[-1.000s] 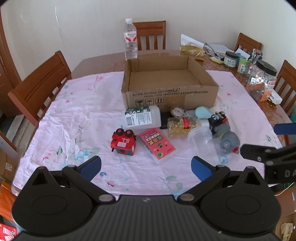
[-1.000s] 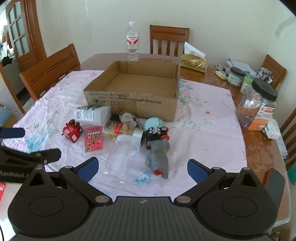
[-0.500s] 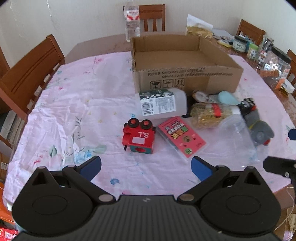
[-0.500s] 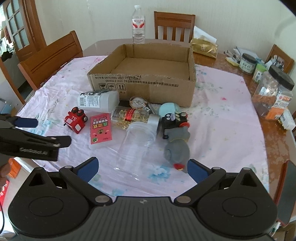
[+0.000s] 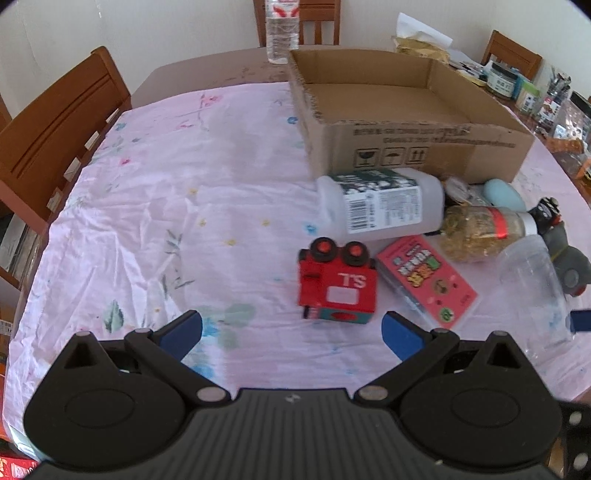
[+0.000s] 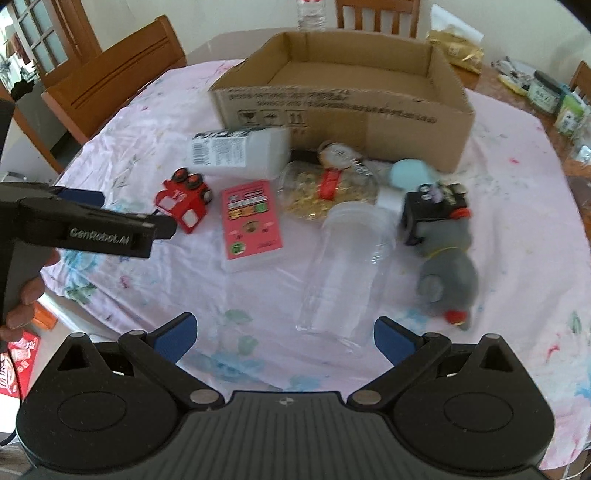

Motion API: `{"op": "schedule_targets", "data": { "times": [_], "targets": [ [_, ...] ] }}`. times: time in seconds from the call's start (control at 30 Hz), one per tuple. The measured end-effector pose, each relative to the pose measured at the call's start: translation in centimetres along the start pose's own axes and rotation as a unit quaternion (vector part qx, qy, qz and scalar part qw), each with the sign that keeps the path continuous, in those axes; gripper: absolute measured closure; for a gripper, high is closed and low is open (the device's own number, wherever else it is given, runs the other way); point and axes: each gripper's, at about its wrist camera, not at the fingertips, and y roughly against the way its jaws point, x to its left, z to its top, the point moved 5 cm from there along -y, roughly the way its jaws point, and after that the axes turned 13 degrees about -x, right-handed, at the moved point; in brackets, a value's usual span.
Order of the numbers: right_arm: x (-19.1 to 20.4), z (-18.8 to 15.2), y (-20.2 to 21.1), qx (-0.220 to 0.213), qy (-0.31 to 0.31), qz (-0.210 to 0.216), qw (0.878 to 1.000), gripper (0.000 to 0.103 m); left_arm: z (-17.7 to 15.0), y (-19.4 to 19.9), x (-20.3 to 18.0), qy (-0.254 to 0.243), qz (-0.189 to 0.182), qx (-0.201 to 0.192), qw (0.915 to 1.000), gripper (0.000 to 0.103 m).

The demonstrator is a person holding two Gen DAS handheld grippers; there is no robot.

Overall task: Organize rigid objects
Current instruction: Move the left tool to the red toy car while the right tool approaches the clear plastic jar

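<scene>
An open cardboard box [image 5: 417,147] [image 6: 343,107] stands on the pink cloth. In front of it lie a white labelled bottle [image 5: 380,206] [image 6: 240,153], a red toy train [image 5: 338,286] [image 6: 184,199], a pink flat pack [image 5: 426,278] [image 6: 251,221], a jar of yellow pieces [image 5: 480,232] [image 6: 325,192], a clear plastic jar [image 5: 532,280] [image 6: 343,269], a grey plush [image 6: 447,277] and a black toy car [image 6: 432,210]. My left gripper [image 5: 291,332] is open just short of the train. My right gripper [image 6: 284,334] is open near the clear jar's base.
Wooden chairs [image 5: 55,136] line the table's left and far sides. A water bottle [image 5: 282,29] stands behind the box. Jars and clutter [image 5: 535,92] crowd the bare table at the right. A hand [image 6: 26,295] holds the left gripper's handle at the table's near left edge.
Both grippers have moved forward and down toward the objects. The train now sits close ahead of my left gripper, and the clear jar close ahead of my right. Both stay open.
</scene>
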Motion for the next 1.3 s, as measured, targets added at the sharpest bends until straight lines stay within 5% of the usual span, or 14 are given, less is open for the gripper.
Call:
{"op": "schedule_targets", "data": {
  "times": [0.27,0.53,0.67,1.1,1.3],
  "targets": [
    [3.3,0.1,-0.9,0.019,0.014,0.045,0.999,0.0,0.4,0.2,1.4,0.011,0.003,-0.005,0.9999,0.0],
    [1.2,3.9,-0.4,-0.043,0.069,-0.002,0.997,0.0,0.3,0.9,2.2,0.029,0.003,-0.011,0.9995,0.0],
    [0.5,5.3,-2.7,-0.038,0.082,0.017,0.996,0.0,0.0,1.2,2.3,0.035,0.002,-0.008,0.9994,0.0],
    [1.1,0.6,-0.7,0.043,0.117,0.033,0.992,0.0,-0.5,1.3,2.2,0.036,-0.003,-0.004,0.9994,0.0],
    [1.2,-0.6,-1.3,0.03,0.1,0.002,0.995,0.0,-0.5,0.6,1.0,0.019,-0.014,0.0,0.9997,0.0]
  ]
}}
